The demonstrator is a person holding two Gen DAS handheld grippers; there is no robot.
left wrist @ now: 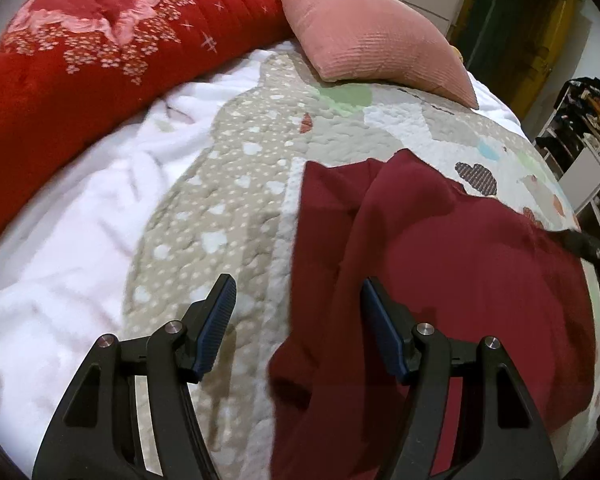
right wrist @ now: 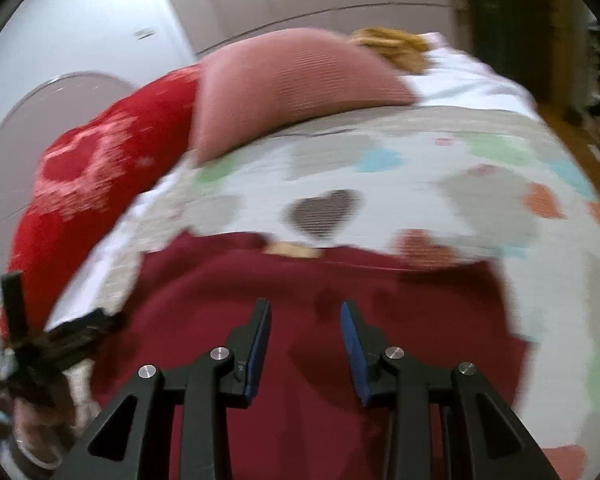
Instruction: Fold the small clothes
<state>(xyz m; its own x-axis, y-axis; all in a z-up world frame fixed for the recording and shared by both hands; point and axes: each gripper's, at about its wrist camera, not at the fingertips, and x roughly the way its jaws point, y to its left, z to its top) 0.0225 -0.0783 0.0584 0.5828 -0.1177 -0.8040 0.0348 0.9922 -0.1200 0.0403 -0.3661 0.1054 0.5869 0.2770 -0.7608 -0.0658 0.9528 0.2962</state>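
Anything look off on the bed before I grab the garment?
The maroon garment lies rumpled on the quilt: a flap is doubled over along its left side, not flat. Both grippers, left and right, are open above it. Nothing looks spilled or damaged.

Both tongs are angling downward: the left tongs (left wrist: pixel 298 292) gaping wide, the right tongs (right wrist: pixel 305 312) standing narrower, both empty.
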